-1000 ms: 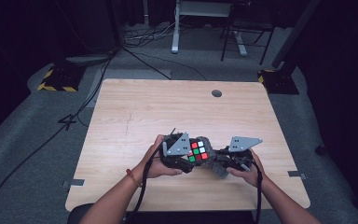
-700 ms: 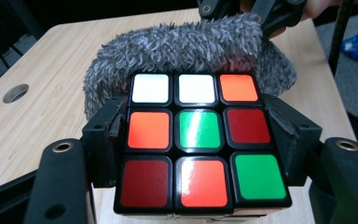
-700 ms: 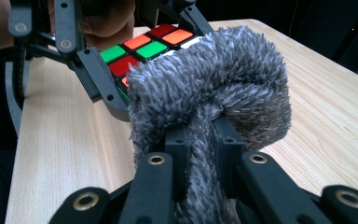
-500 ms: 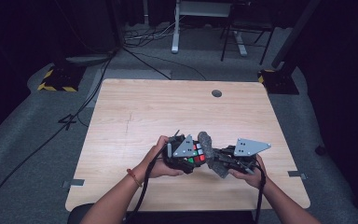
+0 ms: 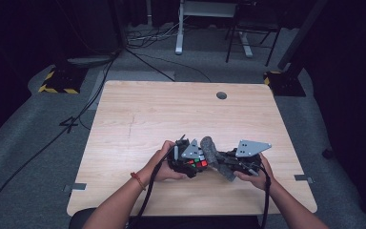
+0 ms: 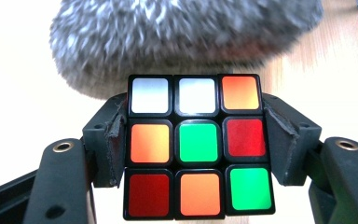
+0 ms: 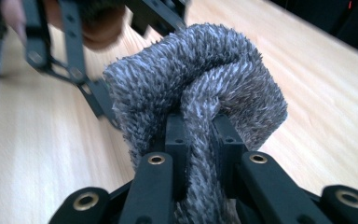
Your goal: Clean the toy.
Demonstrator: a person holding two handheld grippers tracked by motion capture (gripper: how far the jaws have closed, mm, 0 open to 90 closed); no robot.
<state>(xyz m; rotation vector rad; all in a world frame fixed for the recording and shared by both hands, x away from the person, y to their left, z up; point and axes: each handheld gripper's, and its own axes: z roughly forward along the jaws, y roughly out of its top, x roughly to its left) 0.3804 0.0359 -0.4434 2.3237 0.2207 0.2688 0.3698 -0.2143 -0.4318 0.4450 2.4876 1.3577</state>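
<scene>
The left gripper clamps its fingers on a scrambled 3-by-3 colour puzzle cube; the right gripper pinches a folded grey fluffy cloth beside it above the wooden table.

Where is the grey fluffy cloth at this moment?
In the high view the grey fluffy cloth is near the table's front edge, pinched in the right tongs, just right of the Rubik's cube that the left tongs hold.

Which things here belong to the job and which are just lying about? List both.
In use:
- scrambled colour-tiled puzzle cube, clamped in the left claw
- fluffy grey microfibre cloth, pinched in the right claw, held against the cube
- pale wooden table

Lying about:
- black cables on the grey floor
- white desk frame behind
</scene>
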